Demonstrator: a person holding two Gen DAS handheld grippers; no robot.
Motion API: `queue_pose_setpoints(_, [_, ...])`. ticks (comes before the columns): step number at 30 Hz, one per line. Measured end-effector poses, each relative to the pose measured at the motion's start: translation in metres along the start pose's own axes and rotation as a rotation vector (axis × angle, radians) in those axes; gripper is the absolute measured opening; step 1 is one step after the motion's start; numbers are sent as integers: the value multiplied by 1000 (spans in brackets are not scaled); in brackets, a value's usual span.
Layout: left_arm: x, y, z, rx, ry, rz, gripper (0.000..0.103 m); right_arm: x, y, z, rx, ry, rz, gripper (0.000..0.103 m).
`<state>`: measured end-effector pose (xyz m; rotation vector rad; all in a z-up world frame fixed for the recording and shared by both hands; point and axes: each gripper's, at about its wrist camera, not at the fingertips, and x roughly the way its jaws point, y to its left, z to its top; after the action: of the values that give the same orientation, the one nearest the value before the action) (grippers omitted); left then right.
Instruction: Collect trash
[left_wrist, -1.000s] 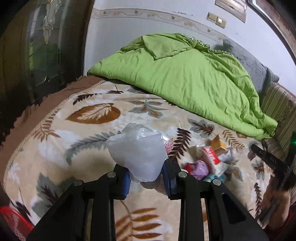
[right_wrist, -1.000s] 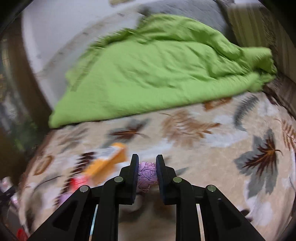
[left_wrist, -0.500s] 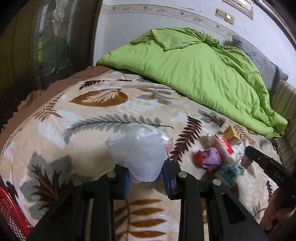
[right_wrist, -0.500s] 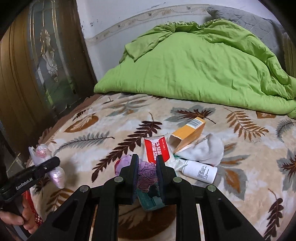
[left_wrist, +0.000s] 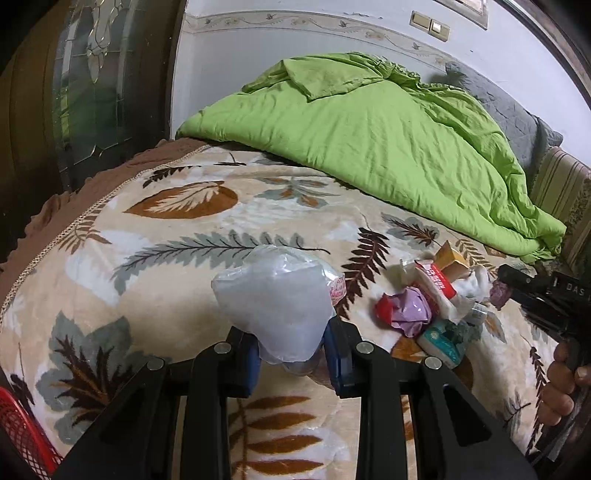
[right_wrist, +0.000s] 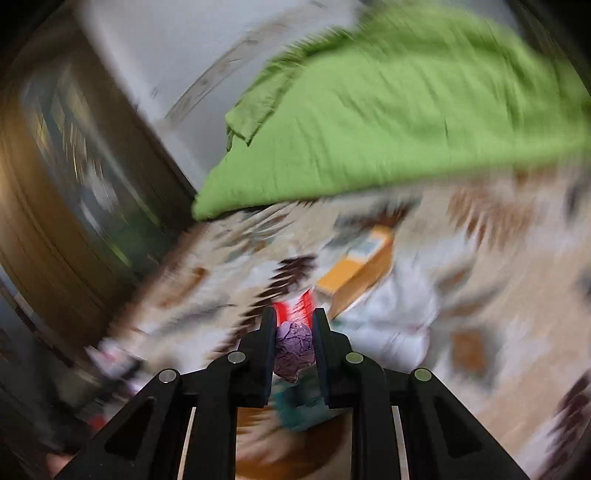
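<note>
My left gripper (left_wrist: 291, 350) is shut on a crumpled clear plastic bag (left_wrist: 275, 306) and holds it above the leaf-patterned blanket (left_wrist: 173, 266). My right gripper (right_wrist: 294, 332) is shut on a crumpled purple paper ball (right_wrist: 294, 347); it shows at the right edge of the left wrist view (left_wrist: 517, 286), just right of the trash pile. The pile holds a purple and red wrapper (left_wrist: 406, 312), a red-and-white packet (left_wrist: 437, 282), an orange box (left_wrist: 448, 258), white tissue (left_wrist: 476, 286) and a teal pack (left_wrist: 441, 341). The right wrist view is motion-blurred.
A green quilt (left_wrist: 369, 140) covers the back of the bed. A red mesh basket (left_wrist: 22, 439) stands at the lower left beside the bed. A dark glass-panelled door (left_wrist: 92, 92) is at the left. A striped pillow (left_wrist: 561, 192) lies at the right.
The right gripper swung from the right over the trash pile and is moving fast now, still gripping the purple ball. The left gripper keeps the bag and has shifted slightly.
</note>
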<state>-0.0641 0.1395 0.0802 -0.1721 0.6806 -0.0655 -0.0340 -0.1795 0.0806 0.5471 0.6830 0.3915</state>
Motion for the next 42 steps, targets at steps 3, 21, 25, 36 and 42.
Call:
queue_pose_setpoints(3, [0,-7,-1,28,-6,3,28,4,-9,1,58,15,34,21])
queue_pose_setpoints(21, [-1,-25,-3,136,-38,58,28,33,90,-51,-389,78,-53,21])
queue_pose_setpoints(25, [-1,-24,-3,133,-36,59,28,38,97,-59,-452,79,-102,21])
queue_pose_setpoints(36, [-1,-21,-3,132,-35,59,28,44,106,-71,-589,59,-223,21])
queue_pose_setpoints(42, [-1,-19,-2,128,-35,63,28,45,107,-72,-607,53,-249,21])
